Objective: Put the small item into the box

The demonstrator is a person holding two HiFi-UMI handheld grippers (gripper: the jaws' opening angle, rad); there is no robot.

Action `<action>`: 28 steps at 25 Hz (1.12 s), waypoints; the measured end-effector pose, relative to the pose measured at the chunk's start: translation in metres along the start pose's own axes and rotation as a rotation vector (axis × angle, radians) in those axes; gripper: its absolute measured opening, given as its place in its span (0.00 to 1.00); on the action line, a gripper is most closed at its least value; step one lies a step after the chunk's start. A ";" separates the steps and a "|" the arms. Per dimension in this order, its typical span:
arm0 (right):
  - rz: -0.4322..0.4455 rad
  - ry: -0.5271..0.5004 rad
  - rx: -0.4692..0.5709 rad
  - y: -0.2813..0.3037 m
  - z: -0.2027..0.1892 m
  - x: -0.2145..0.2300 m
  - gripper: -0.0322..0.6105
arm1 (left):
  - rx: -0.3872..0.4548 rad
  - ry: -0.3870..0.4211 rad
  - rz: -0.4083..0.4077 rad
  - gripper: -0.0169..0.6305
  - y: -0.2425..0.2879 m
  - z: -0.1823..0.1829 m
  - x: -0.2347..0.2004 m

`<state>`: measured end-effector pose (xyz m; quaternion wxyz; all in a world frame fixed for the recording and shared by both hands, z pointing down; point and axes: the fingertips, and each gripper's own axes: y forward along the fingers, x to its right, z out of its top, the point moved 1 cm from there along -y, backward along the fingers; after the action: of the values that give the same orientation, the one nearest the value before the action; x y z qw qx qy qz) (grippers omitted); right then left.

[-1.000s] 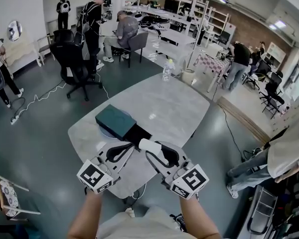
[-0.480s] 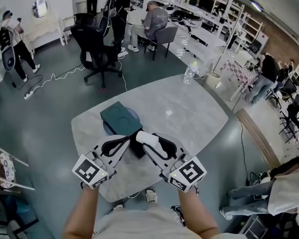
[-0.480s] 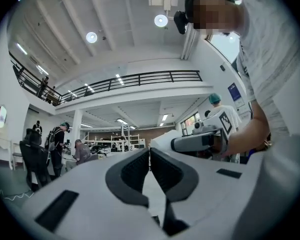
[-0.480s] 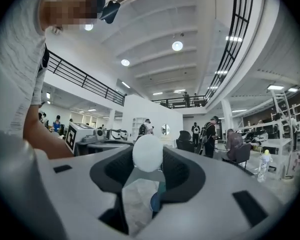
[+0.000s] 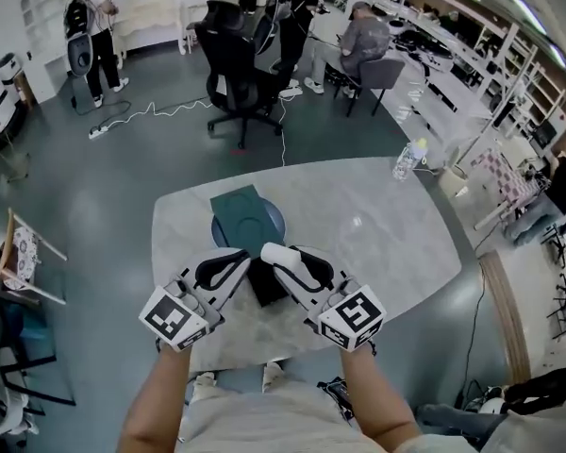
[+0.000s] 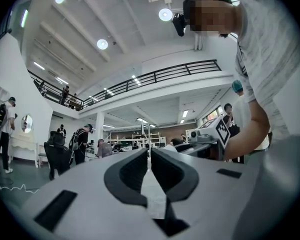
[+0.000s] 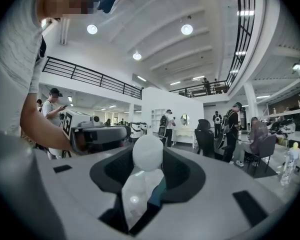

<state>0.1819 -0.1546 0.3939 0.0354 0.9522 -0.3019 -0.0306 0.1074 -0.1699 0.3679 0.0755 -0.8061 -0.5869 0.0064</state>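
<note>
White rounded small item (image 7: 148,153): clamped at the tip of the right tongs (image 7: 149,156), one dark pad on each side, pressing on it. Item is plain white and smooth; it stands up past the pad tips.

Head view: the held item shows over the far end of the black rectangular box (image 5: 268,289). Whether it touches the box cannot be told. The box lies on the grey marbled tabletop (image 5: 377,225), between the two tongs and close to the near edge.

Left tongs (image 5: 240,259): pads drawn together to a thin slit, nothing between them. Tips sit just left of the box.

Dark teal square lid (image 5: 241,213): lies just beyond the box, resting on a round blue-grey disc (image 5: 276,223) whose edge shows at the lid's right side. A sliver of teal is also seen through the gap of the right tongs, below the item.

Clear plastic bottle (image 5: 407,159): upright at the far right edge of the tabletop, well apart from the box.

Both marker cubes face up toward the head camera.
</note>
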 end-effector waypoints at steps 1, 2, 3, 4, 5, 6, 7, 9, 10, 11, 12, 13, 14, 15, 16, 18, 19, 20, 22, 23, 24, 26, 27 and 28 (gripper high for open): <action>0.015 0.001 -0.012 0.003 -0.006 0.003 0.33 | -0.002 -0.007 0.011 0.07 0.001 -0.003 0.000; 0.029 0.003 -0.024 0.004 -0.013 0.006 0.33 | -0.001 -0.015 0.020 0.07 0.002 -0.007 0.000; 0.041 0.005 -0.037 0.006 -0.020 0.008 0.33 | 0.003 -0.025 0.028 0.07 0.003 -0.010 0.000; 0.050 0.007 -0.049 0.007 -0.027 0.010 0.33 | 0.007 -0.033 0.036 0.07 0.004 -0.013 0.000; 0.058 0.010 -0.060 0.009 -0.034 0.012 0.33 | 0.009 -0.040 0.044 0.08 0.005 -0.015 0.000; 0.065 0.012 -0.072 0.011 -0.040 0.014 0.33 | 0.011 -0.045 0.054 0.10 0.007 -0.018 -0.001; 0.072 0.015 -0.084 0.014 -0.046 0.016 0.33 | 0.010 -0.048 0.063 0.12 0.008 -0.019 -0.002; 0.088 0.020 -0.107 0.020 -0.055 0.019 0.33 | 0.008 -0.053 0.082 0.12 0.009 -0.023 -0.006; 0.095 0.022 -0.117 0.023 -0.060 0.019 0.33 | 0.008 -0.057 0.090 0.12 0.009 -0.024 -0.008; 0.101 0.023 -0.126 0.026 -0.063 0.020 0.33 | 0.008 -0.062 0.098 0.12 0.009 -0.026 -0.010; 0.105 0.024 -0.134 0.029 -0.067 0.021 0.33 | 0.007 -0.067 0.105 0.12 0.009 -0.028 -0.012; 0.108 0.025 -0.141 0.031 -0.070 0.022 0.33 | 0.005 -0.071 0.111 0.12 0.009 -0.032 -0.014; 0.110 0.027 -0.147 0.034 -0.074 0.023 0.33 | 0.003 -0.075 0.117 0.12 0.009 -0.036 -0.017; 0.113 0.030 -0.154 0.037 -0.078 0.024 0.33 | 0.000 -0.079 0.122 0.12 0.009 -0.040 -0.019; 0.116 0.033 -0.160 0.039 -0.081 0.024 0.33 | -0.002 -0.083 0.127 0.12 0.009 -0.044 -0.022; 0.122 0.036 -0.175 0.043 -0.088 0.026 0.33 | -0.002 -0.092 0.136 0.12 0.010 -0.050 -0.026; 0.124 0.036 -0.184 0.045 -0.092 0.026 0.33 | 0.000 -0.095 0.139 0.12 0.011 -0.052 -0.028; 0.127 0.035 -0.192 0.047 -0.095 0.026 0.33 | 0.004 -0.096 0.141 0.12 0.011 -0.053 -0.030; 0.131 0.027 -0.214 0.050 -0.103 0.028 0.33 | 0.010 -0.094 0.142 0.11 0.014 -0.054 -0.034; 0.134 0.021 -0.227 0.051 -0.107 0.029 0.33 | 0.012 -0.093 0.141 0.11 0.015 -0.055 -0.036; 0.136 0.015 -0.242 0.053 -0.112 0.029 0.33 | 0.014 -0.092 0.140 0.10 0.016 -0.056 -0.037; 0.143 0.000 -0.276 0.054 -0.125 0.029 0.33 | 0.017 -0.091 0.136 0.09 0.016 -0.058 -0.038; 0.146 -0.008 -0.294 0.054 -0.131 0.029 0.33 | 0.017 -0.090 0.134 0.08 0.017 -0.060 -0.038; 0.148 -0.016 -0.310 0.054 -0.138 0.029 0.33 | 0.017 -0.089 0.132 0.07 0.017 -0.061 -0.038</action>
<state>0.1858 -0.2092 0.5349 0.1818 0.9102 -0.3631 -0.0818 0.1178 -0.2176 0.4234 0.0556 -0.8412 -0.5353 0.0519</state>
